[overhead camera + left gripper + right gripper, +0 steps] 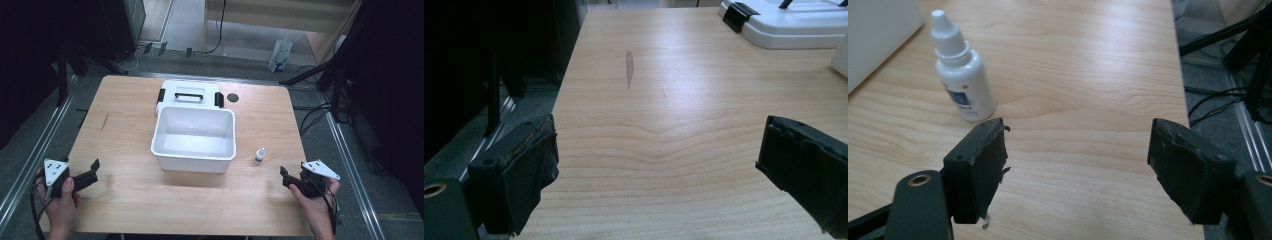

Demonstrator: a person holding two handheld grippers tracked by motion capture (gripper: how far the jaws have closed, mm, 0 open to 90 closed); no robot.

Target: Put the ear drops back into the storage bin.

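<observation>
A white open box (194, 150) stands at the middle of the wooden table (130, 200). Its lid (189, 100), with a handle and black latches, lies flat just behind it. A small white dropper bottle (259, 156) stands upright to the right of the box. My right gripper (284, 177) rests near the table's front right, open, with nothing between its jaws. In the right gripper view the bottle (960, 75) stands just beyond the left jaw of the gripper (1078, 165). My left gripper (94, 170) is at the front left, open and empty, and bare wood lies ahead of the gripper (656, 160).
A small dark round disc (232, 97) lies on the table beside the lid's right end. The lid's corner (794, 25) shows far off in the left gripper view. A grey scuff (629, 67) marks the wood. Dark stands and cables surround the table.
</observation>
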